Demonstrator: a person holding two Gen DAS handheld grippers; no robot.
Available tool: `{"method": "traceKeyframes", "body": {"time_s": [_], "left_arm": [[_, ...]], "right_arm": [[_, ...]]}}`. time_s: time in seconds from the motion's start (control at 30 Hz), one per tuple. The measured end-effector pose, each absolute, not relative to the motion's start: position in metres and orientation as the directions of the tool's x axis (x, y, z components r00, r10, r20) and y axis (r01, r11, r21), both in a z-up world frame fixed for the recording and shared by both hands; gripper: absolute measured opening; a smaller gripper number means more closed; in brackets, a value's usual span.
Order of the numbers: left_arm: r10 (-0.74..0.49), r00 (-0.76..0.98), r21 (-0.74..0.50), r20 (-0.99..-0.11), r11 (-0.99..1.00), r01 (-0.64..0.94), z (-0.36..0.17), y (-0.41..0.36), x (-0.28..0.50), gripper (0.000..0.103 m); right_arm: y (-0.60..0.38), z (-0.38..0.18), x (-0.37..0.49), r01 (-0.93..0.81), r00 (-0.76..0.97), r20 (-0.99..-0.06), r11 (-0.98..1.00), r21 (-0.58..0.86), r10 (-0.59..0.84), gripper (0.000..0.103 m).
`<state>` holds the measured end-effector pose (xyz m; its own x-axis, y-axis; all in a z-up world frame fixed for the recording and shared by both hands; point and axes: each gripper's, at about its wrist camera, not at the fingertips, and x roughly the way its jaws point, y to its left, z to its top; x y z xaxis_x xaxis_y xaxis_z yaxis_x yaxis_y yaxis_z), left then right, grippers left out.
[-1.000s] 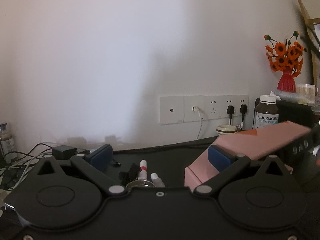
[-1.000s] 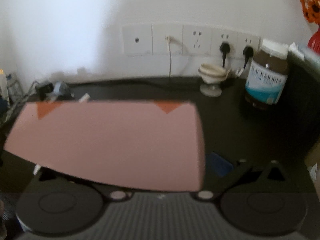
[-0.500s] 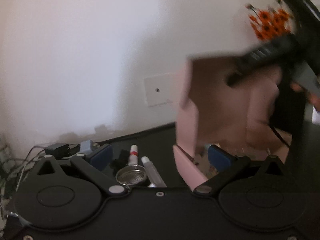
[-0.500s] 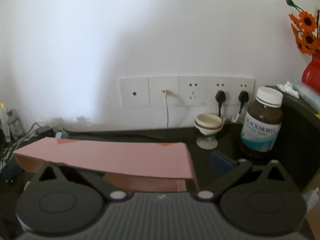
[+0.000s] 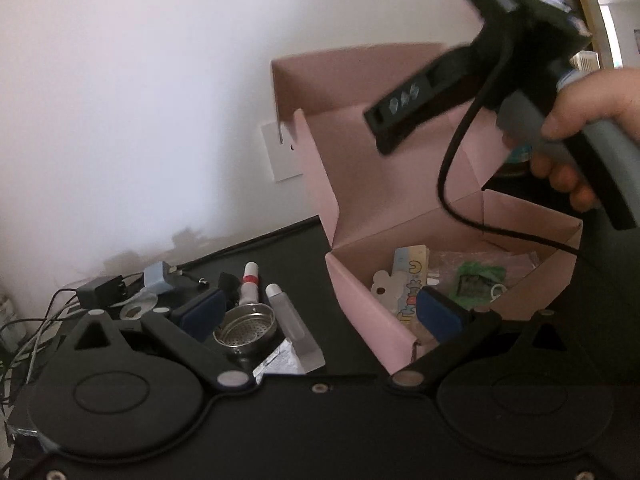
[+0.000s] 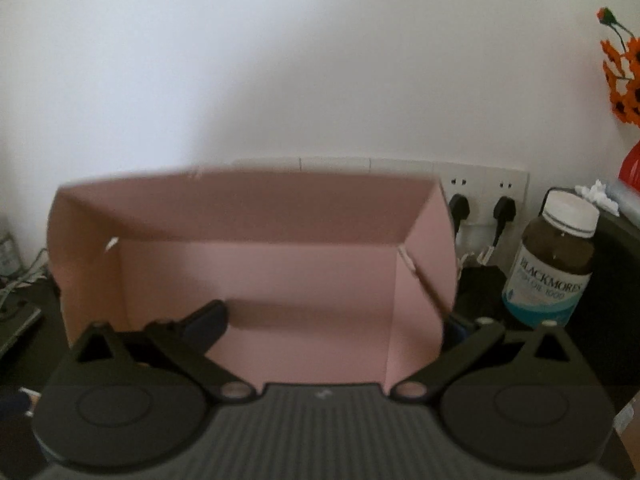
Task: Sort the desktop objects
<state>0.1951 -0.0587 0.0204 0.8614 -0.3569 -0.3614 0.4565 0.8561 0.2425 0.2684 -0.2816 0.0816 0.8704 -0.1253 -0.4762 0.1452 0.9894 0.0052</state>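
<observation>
A pink cardboard box [image 5: 372, 312] stands on the dark desk with its lid [image 5: 380, 148] raised upright. Inside lie a printed card [image 5: 412, 276], a green item [image 5: 476, 280] and clear wrappers. My left gripper [image 5: 320, 314] is open and straddles the box's left wall, its right fingertip [image 5: 440, 314] inside the box. A hand [image 5: 580, 120] holds my right gripper's body [image 5: 480, 52] above the box. In the right wrist view the lid's inner face [image 6: 256, 264] fills the space ahead of my open right gripper [image 6: 330, 324].
Left of the box lie a metal strainer [image 5: 246, 326], a clear tube [image 5: 294, 332], a red-banded white tube [image 5: 248, 284], a black charger [image 5: 100, 290] and cables. A fish-oil bottle [image 6: 552, 268], wall sockets [image 6: 480, 188] and orange flowers [image 6: 624, 80] stand at the right.
The pink box's lid has swung from lying flat to standing upright, showing the contents. The right gripper rose with it. The left gripper's view has tilted down onto the box.
</observation>
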Motion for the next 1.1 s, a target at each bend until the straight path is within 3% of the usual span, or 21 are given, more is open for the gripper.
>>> {"method": "traceKeyframes", "body": {"time_s": [0.3,0.73,0.93,1.1], "left_arm": [[-0.345,0.872,0.270,-0.347,0.853,0.446,0.017,-0.065,0.193,0.103],[-0.366,0.862,0.248,-0.351,0.851,0.463,0.016,-0.065,0.190,0.103],[-0.372,0.864,0.266,-0.339,0.843,0.467,0.014,-0.067,0.187,0.103],[-0.373,0.866,0.270,-0.333,0.842,0.467,0.013,-0.066,0.186,0.103]], "right_arm": [[-0.284,0.045,0.301,0.172,0.771,-0.619,0.985,-0.025,-0.151,0.102],[-0.294,0.036,0.318,0.145,0.697,-0.712,0.989,0.022,-0.086,0.102],[-0.310,0.031,0.335,0.139,0.615,-0.788,0.979,0.150,0.033,0.102],[-0.304,0.025,0.339,0.137,0.600,-0.799,0.978,0.157,0.044,0.102]]}}
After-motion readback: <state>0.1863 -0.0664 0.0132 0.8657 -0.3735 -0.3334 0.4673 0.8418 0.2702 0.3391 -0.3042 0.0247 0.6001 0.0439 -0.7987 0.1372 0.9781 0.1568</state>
